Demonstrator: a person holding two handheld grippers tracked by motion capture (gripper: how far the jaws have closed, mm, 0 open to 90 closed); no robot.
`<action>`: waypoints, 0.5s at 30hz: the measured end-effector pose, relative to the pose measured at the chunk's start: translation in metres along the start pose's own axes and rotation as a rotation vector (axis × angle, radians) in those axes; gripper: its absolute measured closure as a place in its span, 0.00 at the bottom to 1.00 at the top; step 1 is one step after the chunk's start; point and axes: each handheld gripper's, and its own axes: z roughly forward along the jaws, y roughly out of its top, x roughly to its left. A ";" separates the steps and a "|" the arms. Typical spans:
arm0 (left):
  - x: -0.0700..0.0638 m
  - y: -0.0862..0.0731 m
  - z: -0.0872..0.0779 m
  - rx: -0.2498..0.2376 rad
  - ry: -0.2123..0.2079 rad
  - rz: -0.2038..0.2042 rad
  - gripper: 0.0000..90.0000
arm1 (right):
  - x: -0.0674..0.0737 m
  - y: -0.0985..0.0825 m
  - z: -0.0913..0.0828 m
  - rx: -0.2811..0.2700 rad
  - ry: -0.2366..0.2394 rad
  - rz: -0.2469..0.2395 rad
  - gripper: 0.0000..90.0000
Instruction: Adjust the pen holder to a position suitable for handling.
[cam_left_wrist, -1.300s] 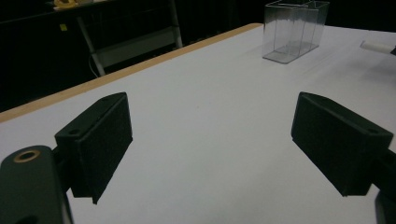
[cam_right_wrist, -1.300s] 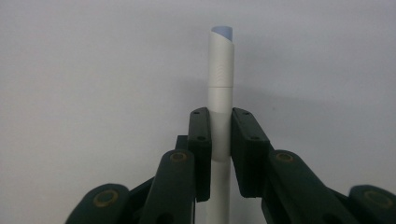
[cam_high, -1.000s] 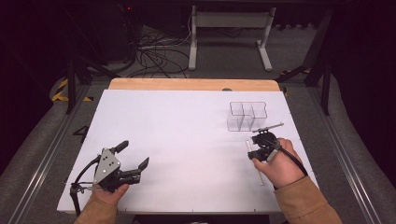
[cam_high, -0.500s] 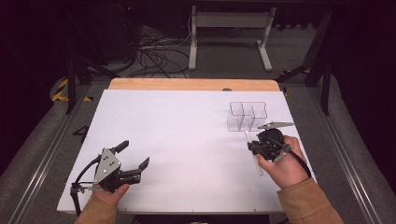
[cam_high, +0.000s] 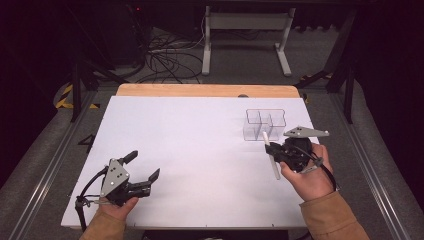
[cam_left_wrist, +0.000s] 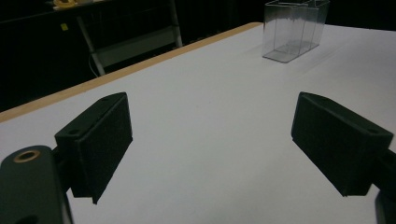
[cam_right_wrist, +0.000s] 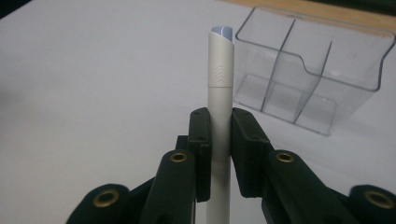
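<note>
Right gripper (cam_right_wrist: 219, 140) clamped on white pen (cam_right_wrist: 220, 79)

Only the clear organizer (cam_high: 265, 124) interrupts the open white table (cam_high: 200, 145).

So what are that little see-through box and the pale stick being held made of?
The box looks like clear, glossy hard plastic, perhaps acrylic: you see the table through its walls and dividers, and the edges catch light. The stick, seemingly a pen clamped in the right gripper, looks like matte off-white plastic, with a moulded chevron pattern near its bluish tip.
</note>
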 end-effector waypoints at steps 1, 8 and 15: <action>0.000 0.000 0.000 0.000 0.000 -0.002 0.15 | -0.001 0.001 -0.002 -0.033 0.018 -0.018 0.88; 0.000 0.000 0.000 -0.001 0.000 -0.003 0.15 | -0.004 0.003 -0.009 -0.123 0.065 -0.045 0.88; 0.000 0.000 0.000 -0.001 0.001 -0.005 0.15 | -0.006 0.005 -0.015 -0.235 0.096 -0.108 0.88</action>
